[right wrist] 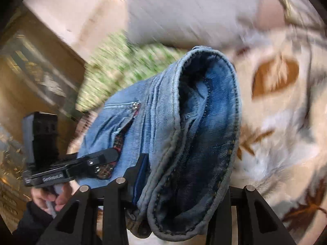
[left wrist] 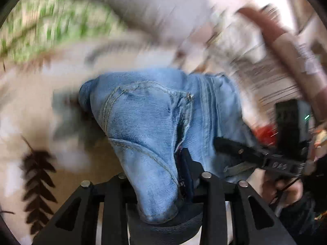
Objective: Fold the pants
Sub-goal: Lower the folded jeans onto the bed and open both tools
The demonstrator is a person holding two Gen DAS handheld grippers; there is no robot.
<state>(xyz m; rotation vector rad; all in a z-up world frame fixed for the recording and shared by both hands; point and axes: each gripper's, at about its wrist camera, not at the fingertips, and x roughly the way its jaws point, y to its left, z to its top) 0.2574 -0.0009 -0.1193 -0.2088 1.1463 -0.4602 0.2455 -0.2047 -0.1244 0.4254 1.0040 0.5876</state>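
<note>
Light blue denim pants (left wrist: pixel 151 118) hang between both grippers, lifted above the bed. My left gripper (left wrist: pixel 163 183) is shut on the pants near a front pocket. My right gripper (right wrist: pixel 173 183) is shut on the waistband (right wrist: pixel 204 122), whose dark inside shows. The right gripper also shows in the left wrist view (left wrist: pixel 229 145), clamped on the pants' right edge. The left gripper shows in the right wrist view (right wrist: pixel 106 157), clamped by the pocket with the zipper (right wrist: pixel 134 106). Both views are blurred by motion.
Below lies a cream bedspread with brown leaf prints (right wrist: pixel 276 138), also in the left wrist view (left wrist: pixel 38 173). A green patterned pillow (left wrist: pixel 51 26) and a grey pillow (right wrist: pixel 184 16) lie behind. A wooden cabinet (right wrist: pixel 40 77) stands at left.
</note>
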